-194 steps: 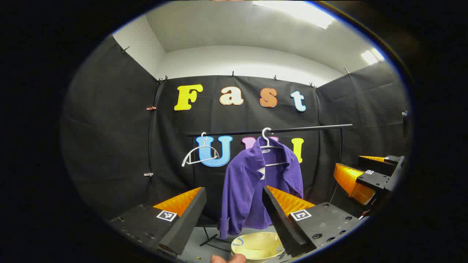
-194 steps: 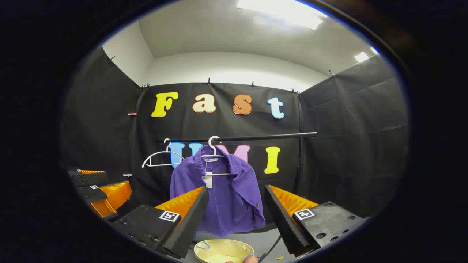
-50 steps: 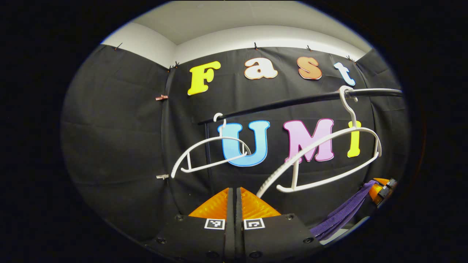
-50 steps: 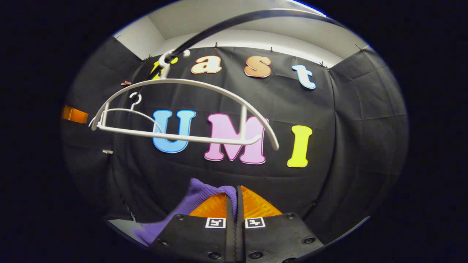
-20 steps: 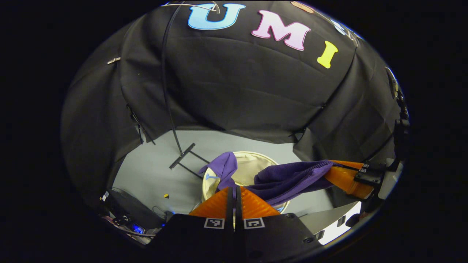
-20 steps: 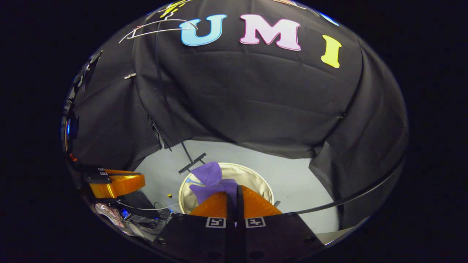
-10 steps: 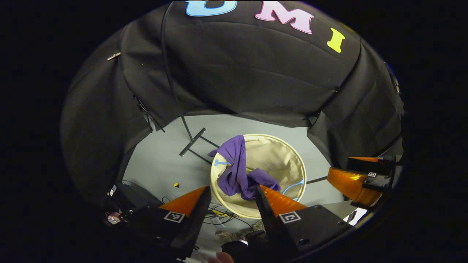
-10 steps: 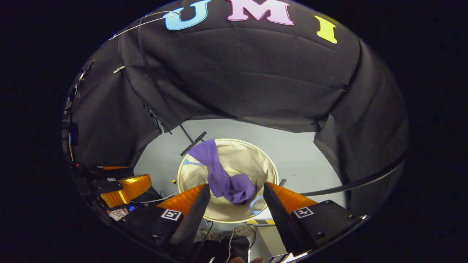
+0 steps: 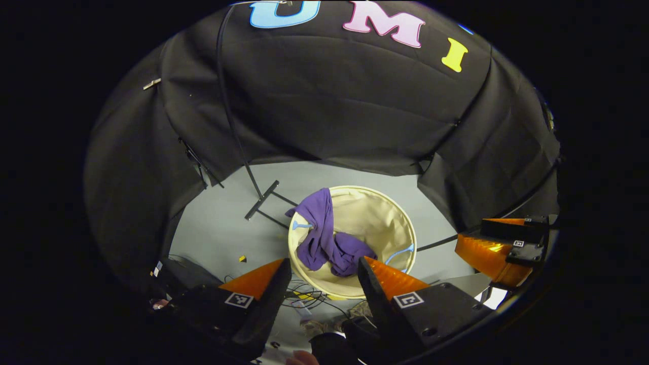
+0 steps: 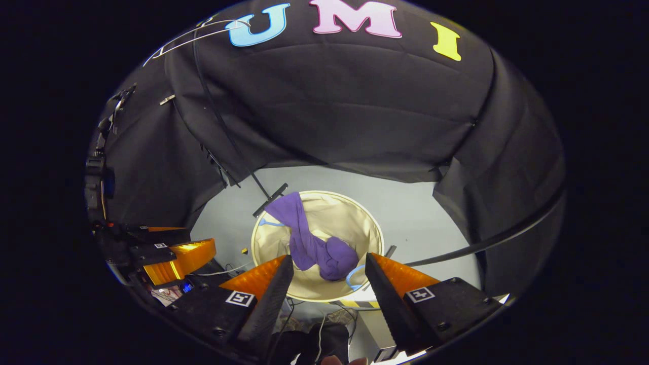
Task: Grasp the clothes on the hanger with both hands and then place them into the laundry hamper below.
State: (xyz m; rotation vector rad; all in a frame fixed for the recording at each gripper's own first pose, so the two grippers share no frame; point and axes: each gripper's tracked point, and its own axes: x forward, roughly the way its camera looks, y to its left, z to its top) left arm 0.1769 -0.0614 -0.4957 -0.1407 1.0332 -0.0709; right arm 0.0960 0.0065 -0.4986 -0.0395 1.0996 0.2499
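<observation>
The purple shirt point(image 9: 327, 243) lies bunched inside the round cream laundry hamper point(image 9: 386, 215) on the grey floor, one sleeve draped over the hamper's far-left rim. In the right gripper view the same shirt point(image 10: 314, 243) fills the middle of the hamper point(image 10: 350, 218). My left gripper point(image 9: 322, 266) hangs open above the hamper's near rim, nothing between its fingers. My right gripper point(image 10: 328, 263) is open too, over the near rim. The right gripper point(image 9: 499, 248) also appears at the right edge of the left gripper view, and the left gripper point(image 10: 167, 253) at the left of the right gripper view.
The clothes rack's black foot point(image 9: 261, 199) and upright pole point(image 9: 228, 106) stand just left of the hamper. A white hanger point(image 10: 195, 35) hangs at the top left. Cables and a dark device point(image 9: 177, 274) lie on the floor at the near left. Black cloth walls surround the floor.
A second ago both grippers were shut on the purple shirt above the hamper; they opened and the shirt dropped in. Over the last half second both grippers barely shifted.
</observation>
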